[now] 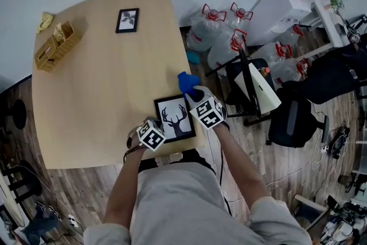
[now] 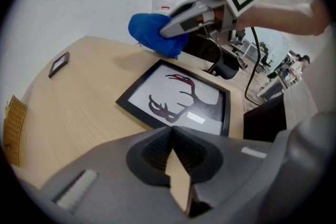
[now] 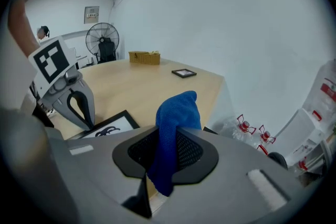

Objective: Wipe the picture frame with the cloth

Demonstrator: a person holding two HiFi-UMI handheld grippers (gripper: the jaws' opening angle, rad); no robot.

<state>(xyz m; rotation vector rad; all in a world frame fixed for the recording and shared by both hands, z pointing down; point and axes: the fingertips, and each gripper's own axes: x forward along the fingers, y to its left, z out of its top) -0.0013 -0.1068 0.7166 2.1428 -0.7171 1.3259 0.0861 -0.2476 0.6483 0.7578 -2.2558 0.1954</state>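
Office/lab-type rm. Swivel chair, water jugs & cables on wood floor. Pedestal fan by plain wall.

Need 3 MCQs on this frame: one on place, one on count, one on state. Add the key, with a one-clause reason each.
1. Where on the table does the deer picture frame lie?
A. at the near edge, just in front of the person
B. at the far edge, by the wall
C. in the middle

2. How many picture frames are on the table?
A. one
B. two
C. three

3. What state is the right gripper in?
A. open and empty
B. shut on the deer picture frame
C. shut on the blue cloth

Key:
1 A: the head view shows it flat at the near edge, between the two grippers.
2 B: there is the deer picture frame, plus a small frame near the far edge.
3 C: the right gripper view shows the blue cloth pinched between its jaws.
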